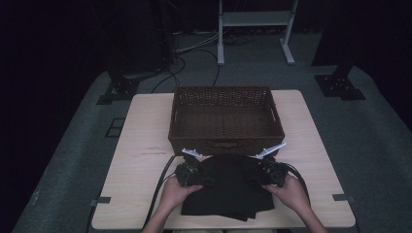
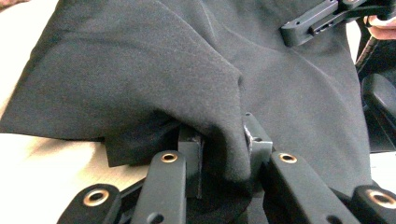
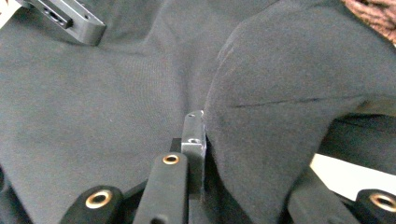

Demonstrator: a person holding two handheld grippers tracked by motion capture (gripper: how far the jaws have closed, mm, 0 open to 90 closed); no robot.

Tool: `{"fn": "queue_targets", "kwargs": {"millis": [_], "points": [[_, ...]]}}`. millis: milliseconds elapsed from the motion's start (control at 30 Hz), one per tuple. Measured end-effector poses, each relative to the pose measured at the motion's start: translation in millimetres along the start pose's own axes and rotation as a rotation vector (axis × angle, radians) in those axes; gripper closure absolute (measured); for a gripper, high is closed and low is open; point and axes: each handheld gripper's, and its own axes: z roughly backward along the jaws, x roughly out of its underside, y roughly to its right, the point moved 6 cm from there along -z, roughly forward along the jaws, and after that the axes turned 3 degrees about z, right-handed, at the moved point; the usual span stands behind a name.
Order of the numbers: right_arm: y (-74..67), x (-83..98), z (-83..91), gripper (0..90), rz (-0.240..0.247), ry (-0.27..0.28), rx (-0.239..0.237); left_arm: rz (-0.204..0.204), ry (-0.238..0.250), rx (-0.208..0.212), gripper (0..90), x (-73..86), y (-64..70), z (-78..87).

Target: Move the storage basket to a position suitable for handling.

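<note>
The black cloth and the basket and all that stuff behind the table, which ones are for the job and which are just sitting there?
For the job:
black cloth
left gripper, pinching it
right gripper, pinching it
wicker basket, probably

Just sitting there:
white metal frame
floor cables

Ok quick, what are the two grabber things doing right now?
Left gripper: closed, pinching a fold of the black cloth.
Right gripper: closed, pinching the same black cloth on its other side.

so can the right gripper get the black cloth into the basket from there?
Probably yes: right gripper is shut on the black cloth, and the wicker basket sits open-topped just beyond, nothing between.
</note>
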Motion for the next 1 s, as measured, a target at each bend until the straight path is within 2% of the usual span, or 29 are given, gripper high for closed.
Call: {"fn": "queue_targets", "kwargs": {"millis": [400,600,1000], "points": [[-13.0,-8.4,18.2,74.9,0.048,0.035,0.018,-0.031,0.028,0.005,74.6,-4.1,10.6,14.3],[-17.2,-13.4,27.8,74.9,0.053,0.057,0.017,-0.057,0.049,0.002,74.6,-10.0,20.1,27.0],[-25.9,-19.4,47.0,74.9,0.081,0.098,0.036,-0.101,0.067,-0.002,74.7,-19.1,35.4,42.1]]}}
